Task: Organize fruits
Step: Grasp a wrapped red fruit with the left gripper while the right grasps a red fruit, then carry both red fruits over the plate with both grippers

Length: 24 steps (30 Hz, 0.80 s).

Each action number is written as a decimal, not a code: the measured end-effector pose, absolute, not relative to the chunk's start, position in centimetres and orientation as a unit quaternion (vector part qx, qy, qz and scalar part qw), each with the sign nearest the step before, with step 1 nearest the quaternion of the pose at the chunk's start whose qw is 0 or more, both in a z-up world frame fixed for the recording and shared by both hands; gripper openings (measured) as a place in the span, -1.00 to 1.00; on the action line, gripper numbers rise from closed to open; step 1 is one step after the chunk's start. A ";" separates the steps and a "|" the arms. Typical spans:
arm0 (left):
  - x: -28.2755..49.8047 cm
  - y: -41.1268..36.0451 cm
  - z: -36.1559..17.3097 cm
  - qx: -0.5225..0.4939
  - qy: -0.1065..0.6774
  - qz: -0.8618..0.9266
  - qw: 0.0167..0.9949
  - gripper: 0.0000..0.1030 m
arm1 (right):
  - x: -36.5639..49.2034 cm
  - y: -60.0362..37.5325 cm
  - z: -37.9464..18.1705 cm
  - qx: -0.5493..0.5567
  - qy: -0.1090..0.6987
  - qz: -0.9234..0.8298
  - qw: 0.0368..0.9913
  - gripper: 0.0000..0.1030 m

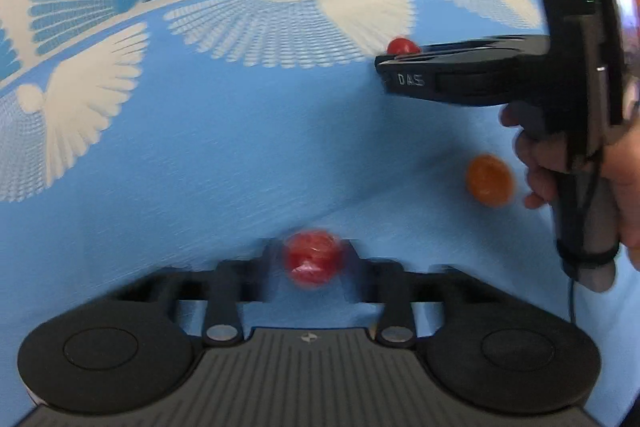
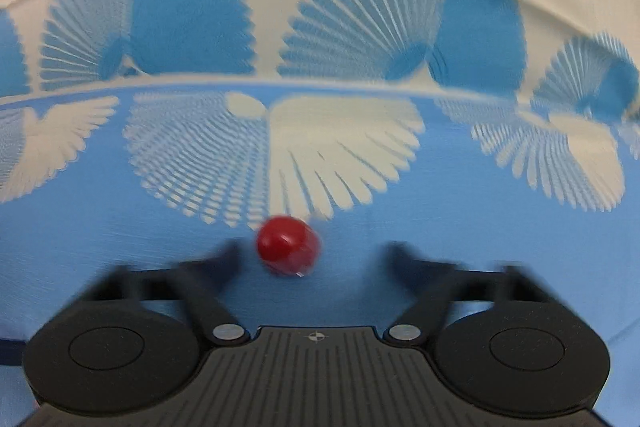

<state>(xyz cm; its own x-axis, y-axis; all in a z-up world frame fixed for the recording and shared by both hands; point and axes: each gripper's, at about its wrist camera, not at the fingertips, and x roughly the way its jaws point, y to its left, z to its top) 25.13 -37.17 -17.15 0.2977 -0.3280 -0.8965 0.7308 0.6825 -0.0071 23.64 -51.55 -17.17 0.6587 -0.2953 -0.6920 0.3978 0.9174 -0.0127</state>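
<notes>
Red fruit sits pinched in the left gripper; right gripper spread around another red fruit.

We can't pin the room type from these views. All we see is a desk covered by a light blue cloth with white and darker blue fan-shaped prints, running to a cream band at the far edge. No walls, furniture or appliances are in either view. Small fruit lies loose on the cloth: a red fruit and an orange fruit. A person's hand holds a black handheld claw rig with a trailing cable. We read it as a staged data-collection tabletop, home or lab unclear.
</notes>
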 end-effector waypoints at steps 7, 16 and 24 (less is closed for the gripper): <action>24.3 -35.5 -14.6 0.183 0.485 -0.325 0.791 -0.36 | 21.8 -51.4 -14.8 0.079 0.357 -0.208 0.907 -0.44; 20.3 -27.1 -5.6 0.142 0.454 -0.294 0.829 -0.35 | 10.3 -46.1 -6.9 0.092 0.303 -0.196 0.928 -0.44; 12.6 -15.4 0.2 0.150 0.424 -0.239 0.861 -0.35 | -1.1 -35.0 -3.3 0.133 0.311 -0.158 0.928 -0.44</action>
